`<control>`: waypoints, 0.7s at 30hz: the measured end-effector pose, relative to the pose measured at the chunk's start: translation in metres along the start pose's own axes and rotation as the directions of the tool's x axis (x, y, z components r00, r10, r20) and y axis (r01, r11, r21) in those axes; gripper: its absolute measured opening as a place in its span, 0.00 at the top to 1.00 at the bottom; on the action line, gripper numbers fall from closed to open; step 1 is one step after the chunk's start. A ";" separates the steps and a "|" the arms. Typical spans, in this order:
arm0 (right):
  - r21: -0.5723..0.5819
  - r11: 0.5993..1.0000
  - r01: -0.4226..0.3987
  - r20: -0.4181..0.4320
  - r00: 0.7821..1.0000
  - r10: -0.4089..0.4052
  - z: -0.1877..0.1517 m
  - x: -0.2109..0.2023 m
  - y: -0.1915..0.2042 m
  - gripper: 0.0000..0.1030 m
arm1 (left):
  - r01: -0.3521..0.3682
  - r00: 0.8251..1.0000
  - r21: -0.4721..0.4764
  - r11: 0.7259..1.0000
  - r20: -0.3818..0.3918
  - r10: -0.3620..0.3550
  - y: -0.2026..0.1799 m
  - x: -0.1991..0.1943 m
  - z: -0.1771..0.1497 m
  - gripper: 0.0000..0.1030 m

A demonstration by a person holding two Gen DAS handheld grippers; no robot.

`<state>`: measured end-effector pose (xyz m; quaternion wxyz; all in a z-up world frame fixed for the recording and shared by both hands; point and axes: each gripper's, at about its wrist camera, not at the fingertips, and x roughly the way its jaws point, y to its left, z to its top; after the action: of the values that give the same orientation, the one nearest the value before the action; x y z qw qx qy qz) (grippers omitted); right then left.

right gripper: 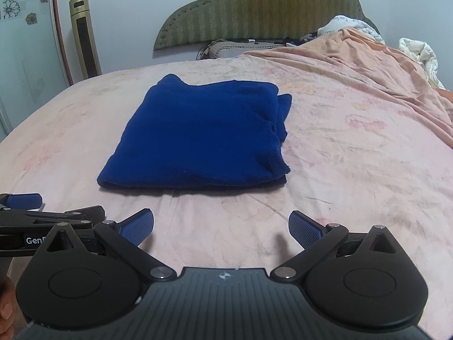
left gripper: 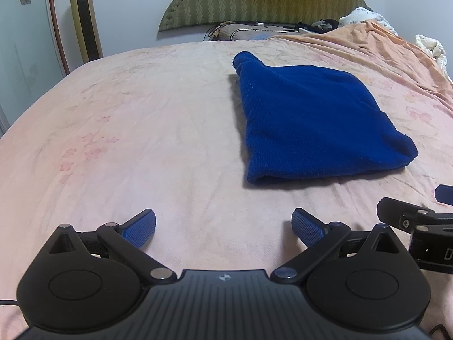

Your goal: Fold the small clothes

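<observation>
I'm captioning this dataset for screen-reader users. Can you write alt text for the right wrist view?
A folded dark blue garment lies flat on a pink floral bedsheet, ahead of the open, empty right gripper. The left gripper shows at the left edge, and a green headboard and a gold tower fan stand behind.

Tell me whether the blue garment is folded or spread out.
Folded: the blue garment lies as a compact rectangle with stacked layers at its right edge.

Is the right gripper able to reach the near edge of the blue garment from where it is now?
Probably yes. The right gripper is open, and only bare bedsheet lies between it and the folded blue garment. The left gripper stays off to its side.
</observation>
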<state>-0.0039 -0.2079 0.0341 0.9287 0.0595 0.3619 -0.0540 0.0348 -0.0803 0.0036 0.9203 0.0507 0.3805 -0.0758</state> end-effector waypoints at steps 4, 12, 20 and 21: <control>-0.004 1.000 0.010 -0.021 1.000 -0.010 -0.001 0.003 0.000 0.00 | 0.000 1.000 0.001 1.000 0.001 0.000 0.000 -0.001 0.000 0.00; -0.061 0.998 0.033 -0.003 0.999 -0.033 -0.002 0.001 0.006 0.00 | 0.000 1.000 0.001 1.000 0.003 0.000 0.000 -0.001 0.000 0.00; -0.065 0.998 0.026 0.002 1.000 -0.026 -0.002 -0.002 0.005 0.00 | -0.002 1.000 0.007 1.000 0.006 0.002 -0.001 -0.003 -0.001 0.00; -0.065 0.998 0.026 0.003 1.000 -0.026 -0.002 -0.002 0.005 0.00 | -0.002 1.000 0.007 1.000 0.005 0.002 -0.001 -0.003 -0.001 0.00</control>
<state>-0.0056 -0.2024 0.0344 0.9298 0.0244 0.3632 -0.0544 0.0321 -0.0805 0.0050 0.9212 0.0540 0.3777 -0.0761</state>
